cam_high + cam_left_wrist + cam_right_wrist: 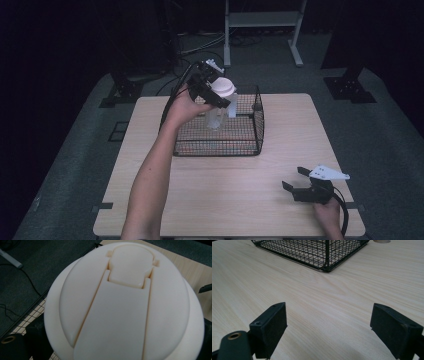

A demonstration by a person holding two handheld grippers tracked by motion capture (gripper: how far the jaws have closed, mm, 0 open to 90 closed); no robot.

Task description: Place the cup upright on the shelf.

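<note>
A clear bottle (215, 116) with a cream flip-top lid (223, 88) stands upright within the black wire basket (220, 151) at the back middle of the wooden table. My left gripper (212, 95) is shut on the bottle just under the lid, reaching in from the left. In the left gripper view the lid (125, 305) sits very close and hides most of the jaws. Near the table's front right, my right gripper (293, 179) rests low and open. Its jaws (328, 327) stand wide apart over bare wood, well short of the basket (322, 252).
The table (225, 195) has bare wood in front of and to the right of the basket. On the dark floor behind it stand a white-framed stand (262, 30), black stand bases (350, 87) and loose cables (200, 47).
</note>
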